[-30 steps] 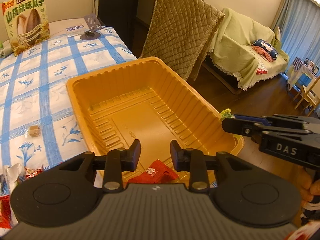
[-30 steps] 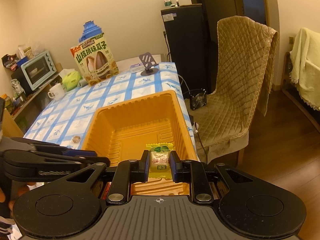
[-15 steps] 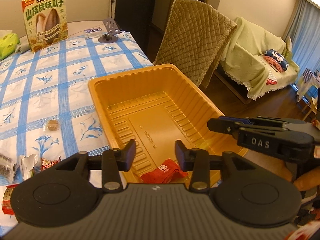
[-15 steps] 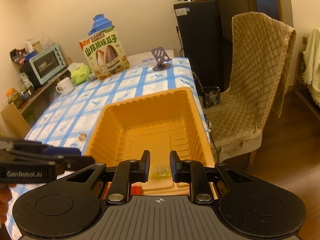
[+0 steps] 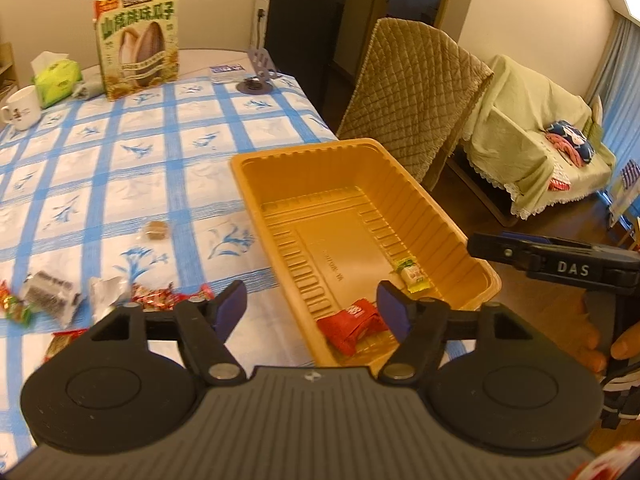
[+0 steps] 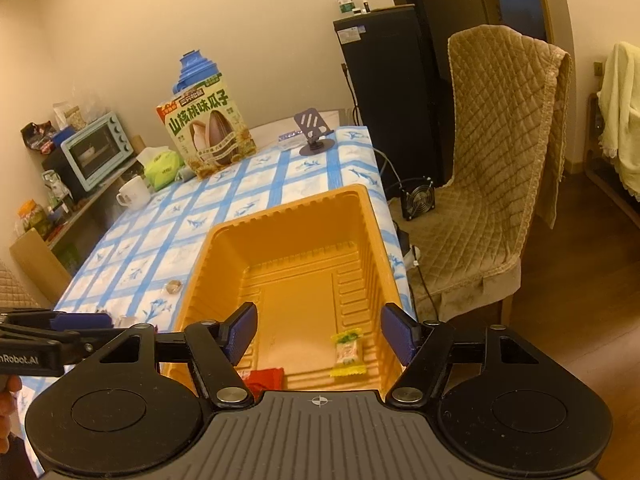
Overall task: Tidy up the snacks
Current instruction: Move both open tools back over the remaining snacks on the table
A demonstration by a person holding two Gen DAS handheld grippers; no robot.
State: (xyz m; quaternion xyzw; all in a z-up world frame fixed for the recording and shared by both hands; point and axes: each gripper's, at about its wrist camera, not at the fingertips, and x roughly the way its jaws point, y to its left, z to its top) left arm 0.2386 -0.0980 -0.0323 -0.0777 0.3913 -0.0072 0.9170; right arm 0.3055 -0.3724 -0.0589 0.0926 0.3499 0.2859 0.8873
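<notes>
Right gripper (image 6: 318, 332): jaws opening, nothing between them; the yellow-green candy (image 6: 347, 353) lies free below, on the floor of the orange tray (image 6: 288, 210).
Left gripper (image 5: 310, 306): jaws opening, empty, over the tray's near end beside the red packet (image 5: 352, 326).
Candy axis: long axis runs along the tray's length, twisted ends toward the near and far walls.
Next step: I judge it best to lift straight away, then fetch the loose snacks (image 5: 152, 292) on the tablecloth (image 5: 120, 168).
</notes>
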